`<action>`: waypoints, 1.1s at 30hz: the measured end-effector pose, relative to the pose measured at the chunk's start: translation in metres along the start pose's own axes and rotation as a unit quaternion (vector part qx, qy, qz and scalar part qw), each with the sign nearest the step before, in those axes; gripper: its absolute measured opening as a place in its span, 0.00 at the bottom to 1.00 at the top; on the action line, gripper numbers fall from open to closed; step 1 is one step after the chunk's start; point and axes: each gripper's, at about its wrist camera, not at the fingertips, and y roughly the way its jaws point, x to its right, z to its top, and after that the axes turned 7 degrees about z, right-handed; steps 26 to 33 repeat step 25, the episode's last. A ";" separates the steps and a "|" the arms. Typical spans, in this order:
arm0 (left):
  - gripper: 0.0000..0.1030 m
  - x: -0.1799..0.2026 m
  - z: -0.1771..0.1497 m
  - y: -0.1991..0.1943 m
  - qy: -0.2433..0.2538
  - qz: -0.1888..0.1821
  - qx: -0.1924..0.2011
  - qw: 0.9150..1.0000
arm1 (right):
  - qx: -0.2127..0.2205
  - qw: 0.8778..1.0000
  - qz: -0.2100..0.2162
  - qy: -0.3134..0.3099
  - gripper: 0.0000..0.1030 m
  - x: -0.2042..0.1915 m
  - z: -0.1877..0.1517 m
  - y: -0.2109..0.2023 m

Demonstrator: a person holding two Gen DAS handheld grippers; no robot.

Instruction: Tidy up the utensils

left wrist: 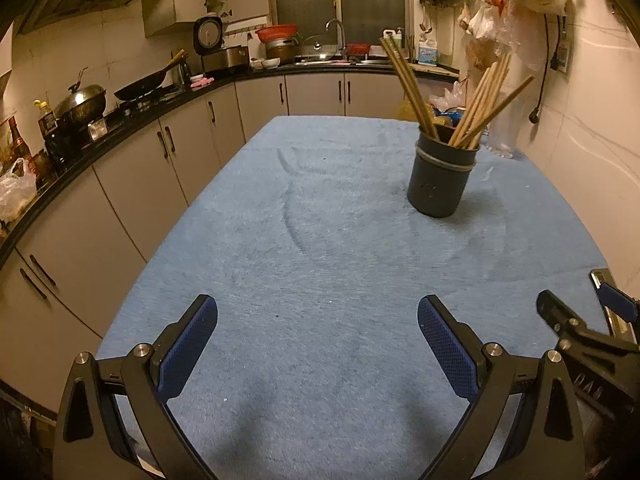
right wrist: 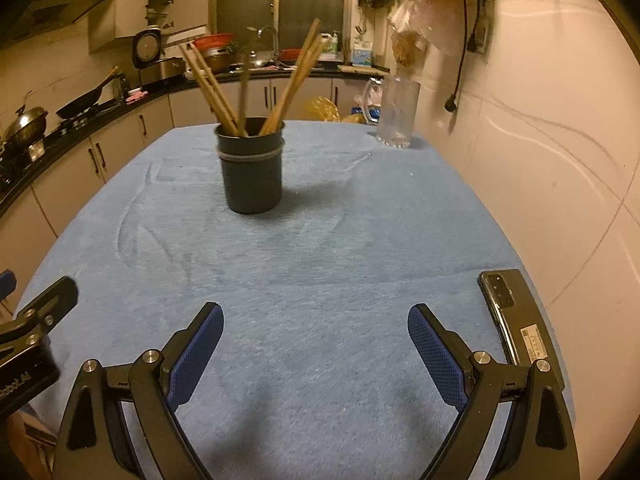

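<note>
The left tool [left wrist: 318, 322], with its blue ribbed pads spread wide and nothing between them, hangs over the near part of the worktop covered by a light blue fuzzy cloth [left wrist: 320, 240]. From it the dark round plastic holder [left wrist: 440, 178] stands at about one o'clock, upright, with the long tan wooden chopsticks [left wrist: 460, 100] inside. Their long axis runs mostly up; one bundle leans toward eleven o'clock and the other toward one o'clock, tips fanned apart. The right tool [right wrist: 315, 322] is also fully spread and holds nothing; from it the holder lies at about eleven o'clock, so I judge both tools are about equally far. No loose utensil shows on the cloth. At three o'clock of the right tool lies a dark flat phone [right wrist: 516, 320], and far at one o'clock stands a clear glass jug [right wrist: 396, 116].
</note>
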 end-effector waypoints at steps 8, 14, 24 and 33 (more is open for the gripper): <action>0.97 -0.030 0.005 0.058 -0.015 0.045 -0.049 0.998 | -0.050 0.998 -0.025 0.009 0.93 0.057 0.015 0.051; 0.97 -0.060 0.012 0.110 -0.027 0.074 -0.100 0.992 | -0.099 0.993 -0.051 0.032 0.93 0.096 0.017 0.092; 1.00 -0.083 0.013 0.139 -0.050 0.037 -0.134 0.989 | -0.087 0.994 -0.032 0.058 1.00 0.108 0.010 0.096; 1.00 -0.084 0.011 0.139 -0.051 0.037 -0.129 0.990 | -0.087 0.994 -0.032 0.058 1.00 0.107 0.012 0.096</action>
